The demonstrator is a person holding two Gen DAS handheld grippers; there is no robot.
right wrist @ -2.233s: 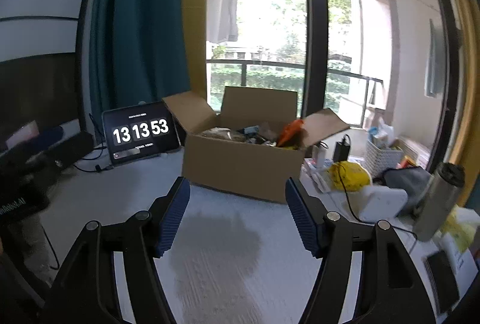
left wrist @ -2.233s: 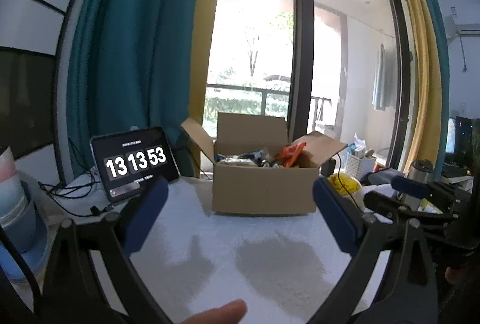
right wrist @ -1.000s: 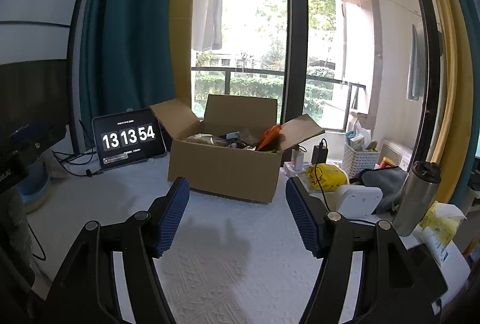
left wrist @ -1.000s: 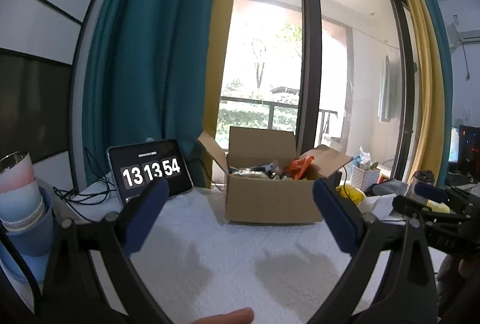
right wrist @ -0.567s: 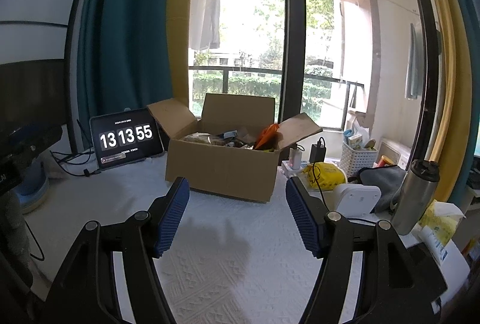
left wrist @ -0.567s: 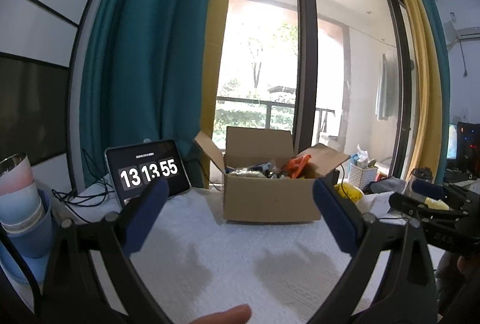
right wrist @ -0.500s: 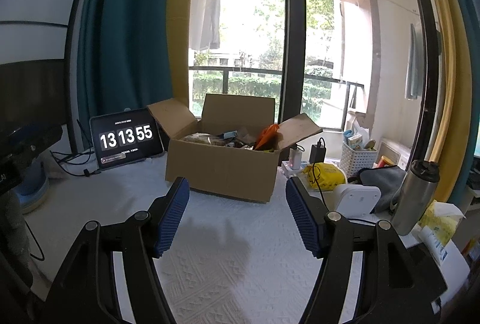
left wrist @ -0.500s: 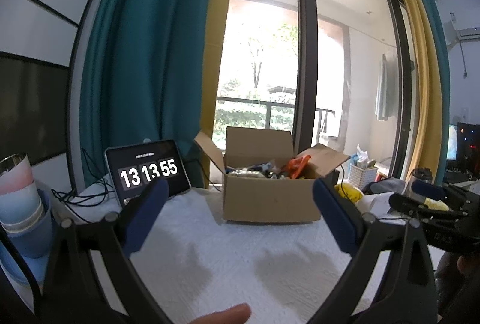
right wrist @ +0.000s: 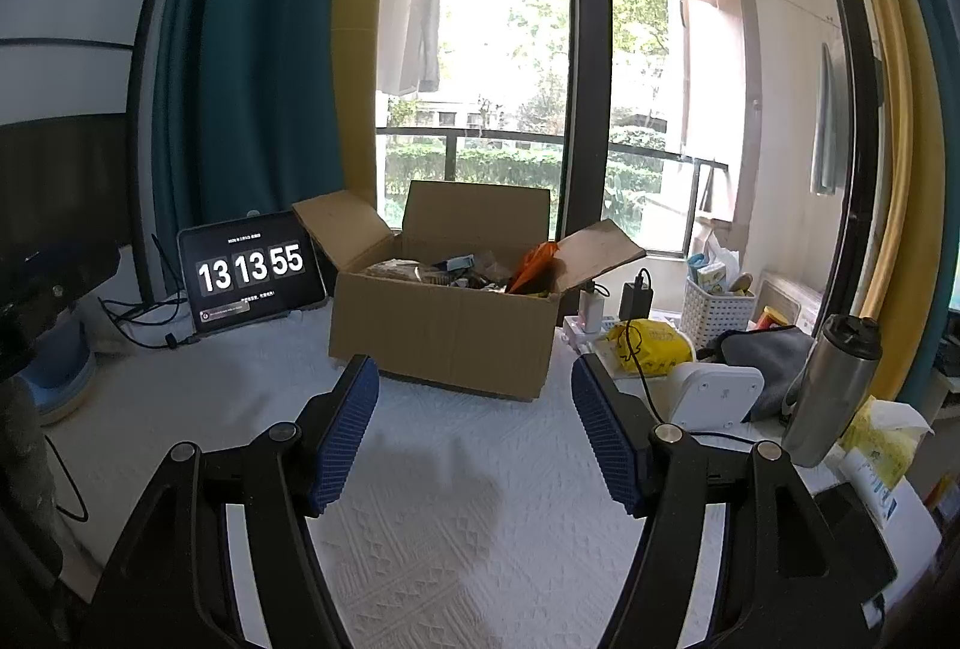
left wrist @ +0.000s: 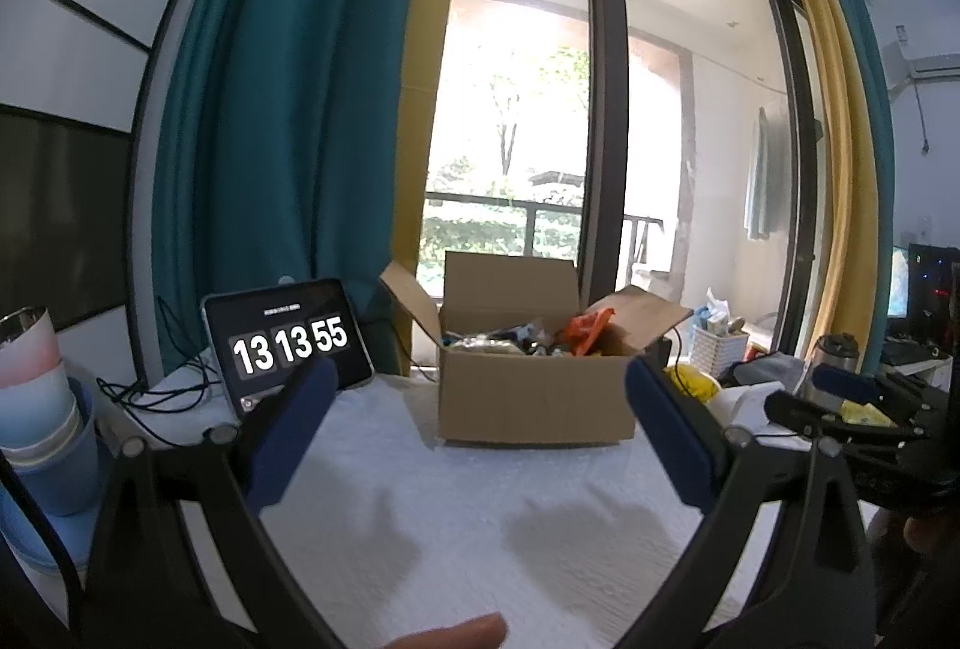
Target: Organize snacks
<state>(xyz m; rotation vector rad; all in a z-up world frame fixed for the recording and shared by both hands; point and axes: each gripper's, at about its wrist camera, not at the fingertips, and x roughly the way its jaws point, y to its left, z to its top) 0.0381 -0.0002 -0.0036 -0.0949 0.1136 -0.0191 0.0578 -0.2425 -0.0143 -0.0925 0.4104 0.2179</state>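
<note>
Cardboard box (left wrist: 534, 400) of snacks (right wrist: 456, 272) sits ahead of both grippers, centred between the left gripper (left wrist: 480, 436) fingers, long side running across the view, all four flaps up and splayed outward, top open. Left gripper and right gripper (right wrist: 474, 430) both have jaws spread wide, holding nothing, hovering over bare white tablecloth (right wrist: 420, 517) with clear room up to the box front. Brown, plain-sided box; mixed packets inside, one orange packet (right wrist: 531, 268) sticking up at its right end; clock tablet (right wrist: 249, 278) just left of it, clutter to the right.
</note>
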